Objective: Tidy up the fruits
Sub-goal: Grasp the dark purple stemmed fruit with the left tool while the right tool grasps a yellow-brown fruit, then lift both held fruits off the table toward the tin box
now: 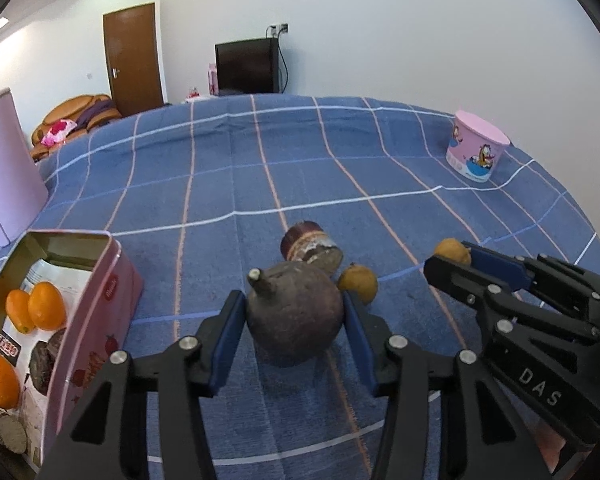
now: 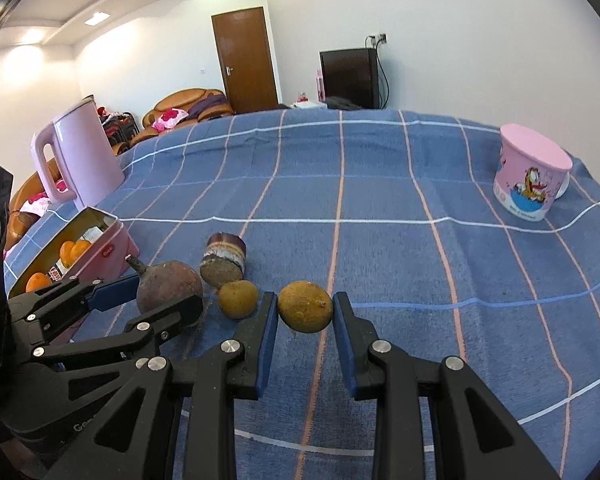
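Observation:
My left gripper (image 1: 294, 318) is shut on a dark purple round fruit with a stem (image 1: 294, 320), resting on the blue checked cloth; it also shows in the right wrist view (image 2: 168, 286). My right gripper (image 2: 305, 310) is shut on a small brown-yellow fruit (image 2: 305, 306), seen between its pads in the left wrist view (image 1: 452, 251). A second small brown fruit (image 2: 238, 299) lies between the two grippers. A cut sugarcane piece (image 2: 224, 260) lies just behind. A pink tin (image 1: 112, 280) at the left holds several oranges (image 1: 46, 306) and a dark fruit.
A pink cartoon cup (image 2: 532, 174) stands upside down at the far right. A pink kettle (image 2: 80, 160) stands at the far left behind the tin. The table (image 2: 380, 168) carries a blue checked cloth.

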Available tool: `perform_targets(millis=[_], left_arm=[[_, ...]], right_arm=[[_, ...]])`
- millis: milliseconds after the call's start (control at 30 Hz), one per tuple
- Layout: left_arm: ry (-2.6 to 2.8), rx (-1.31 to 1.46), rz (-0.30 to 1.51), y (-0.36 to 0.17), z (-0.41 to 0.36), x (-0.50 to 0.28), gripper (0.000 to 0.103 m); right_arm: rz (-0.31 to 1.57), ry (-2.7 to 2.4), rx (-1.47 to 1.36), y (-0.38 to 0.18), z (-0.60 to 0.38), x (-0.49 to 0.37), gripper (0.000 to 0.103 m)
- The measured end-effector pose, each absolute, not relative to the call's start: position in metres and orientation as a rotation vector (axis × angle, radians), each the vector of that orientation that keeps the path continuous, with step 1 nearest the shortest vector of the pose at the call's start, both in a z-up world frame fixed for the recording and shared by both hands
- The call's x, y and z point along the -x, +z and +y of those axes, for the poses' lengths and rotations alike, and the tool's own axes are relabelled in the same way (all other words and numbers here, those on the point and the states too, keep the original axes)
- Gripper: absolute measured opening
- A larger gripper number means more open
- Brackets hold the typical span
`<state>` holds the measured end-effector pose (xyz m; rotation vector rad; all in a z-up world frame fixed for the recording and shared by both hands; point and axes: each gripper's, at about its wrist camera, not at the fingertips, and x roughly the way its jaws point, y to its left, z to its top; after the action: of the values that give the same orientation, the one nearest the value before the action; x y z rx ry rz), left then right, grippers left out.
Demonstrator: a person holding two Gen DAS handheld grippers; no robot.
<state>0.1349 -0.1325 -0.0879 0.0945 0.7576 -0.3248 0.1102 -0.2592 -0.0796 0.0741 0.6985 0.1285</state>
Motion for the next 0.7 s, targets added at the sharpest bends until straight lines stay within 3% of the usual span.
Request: perform_targets(millis=[700], left_arm=[[-0.270, -0.109, 0.636, -0.075, -0.128, -0.116, 0.051]], right_arm=[[0.582, 0.137, -0.048, -0.067, -0.255, -0.092, 0.029]])
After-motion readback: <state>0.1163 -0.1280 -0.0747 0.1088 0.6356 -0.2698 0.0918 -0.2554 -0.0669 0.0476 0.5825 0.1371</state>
